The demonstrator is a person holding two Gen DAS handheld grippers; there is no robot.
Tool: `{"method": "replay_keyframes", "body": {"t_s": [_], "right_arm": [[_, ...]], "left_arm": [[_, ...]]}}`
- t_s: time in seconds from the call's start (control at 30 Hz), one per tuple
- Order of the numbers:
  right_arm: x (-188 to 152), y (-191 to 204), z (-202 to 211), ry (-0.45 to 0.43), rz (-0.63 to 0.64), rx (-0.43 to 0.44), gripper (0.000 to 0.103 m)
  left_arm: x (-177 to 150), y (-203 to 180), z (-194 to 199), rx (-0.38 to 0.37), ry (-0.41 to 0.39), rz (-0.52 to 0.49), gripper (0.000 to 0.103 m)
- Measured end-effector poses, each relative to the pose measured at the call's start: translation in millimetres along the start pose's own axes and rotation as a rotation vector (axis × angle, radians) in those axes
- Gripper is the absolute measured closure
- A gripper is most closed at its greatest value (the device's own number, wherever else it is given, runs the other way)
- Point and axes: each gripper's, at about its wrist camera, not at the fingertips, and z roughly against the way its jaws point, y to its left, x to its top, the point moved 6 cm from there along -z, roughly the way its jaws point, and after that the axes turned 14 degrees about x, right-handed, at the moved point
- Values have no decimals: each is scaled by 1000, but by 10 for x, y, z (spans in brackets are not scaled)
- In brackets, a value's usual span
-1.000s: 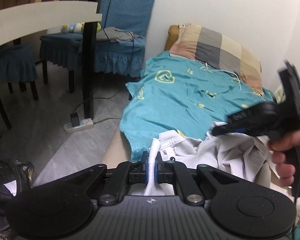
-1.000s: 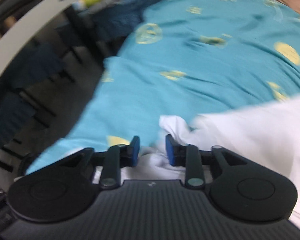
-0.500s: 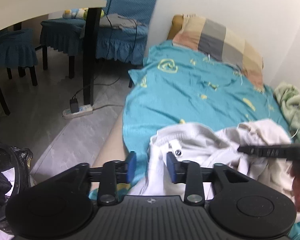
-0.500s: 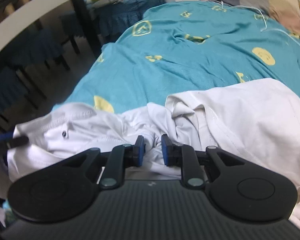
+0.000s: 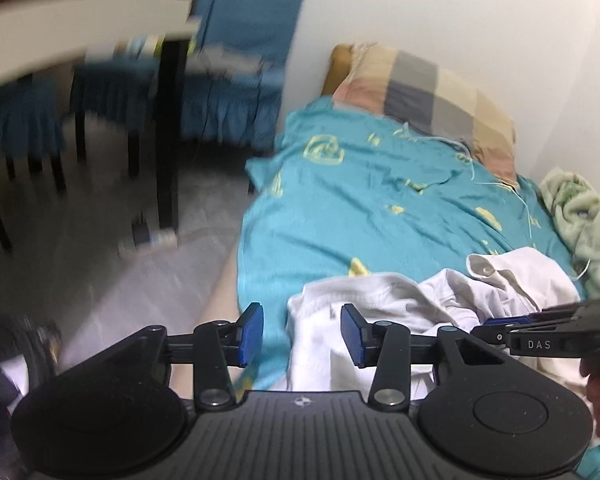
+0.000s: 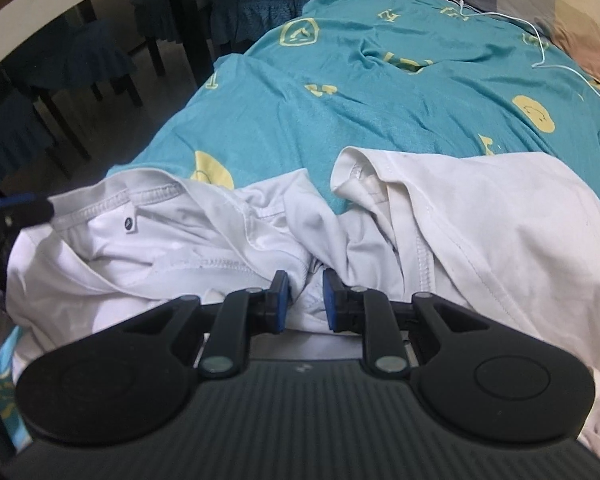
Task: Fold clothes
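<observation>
Left release done; white garment down on bed, still crumpled.

Left gripper (image 5: 302,334): jaws now wide apart and holding nothing, where a second ago they pinched a white fold; the garment's hem edge lies in the gap toward the right jaw, untouched as far as I can tell. Right gripper (image 6: 303,301): jaws part-open, a narrow gap with cloth bunched in it, not clamped that I can see. White garment (image 6: 480,216) spreads ahead of and to both sides of the right jaws on the teal bedsheet (image 6: 380,92); collar with small label sits ahead-left. Judgement: lift phase over, garment laid out but not flat; smoothing and a fresh edge grasp come before any fold.
</observation>
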Motion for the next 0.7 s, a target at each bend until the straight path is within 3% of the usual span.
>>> {"method": "replay_keyframes", "body": {"t_s": [0.03,0.1,0.17,0.23,0.3,0.4,0.47,0.53,0.63,0.7], "right_arm": [[-3,11,-1,8,9,0,83],[-11,28,2,28,34,3,83],[-16,41,14,38,51,6,82],[-12,31,28,31,40,14,81],[6,25,46,7,25,28,81],[59,49,87,-49,12,62,79],[100,92,91,-83,8,93,64],[136,134,81,-106,4,121,58],[167,207,14,-107,28,123,57],[186,214,-79,-86,45,76,58]], "left_arm": [[0,-39,30,-2,-23,-18,59],[-33,-82,-21,-25,11,-22,60],[-72,-106,-91,-32,55,-27,70],[-105,-104,-162,-21,95,-32,88],[-109,-100,-164,-28,99,-25,95],[-89,-100,-91,-73,71,-3,97],[-50,-130,33,-126,15,7,97],[-24,-162,137,-187,-19,21,98],[6,-216,272,-275,-52,32,98],[37,-251,335,-317,-70,32,98]]}}
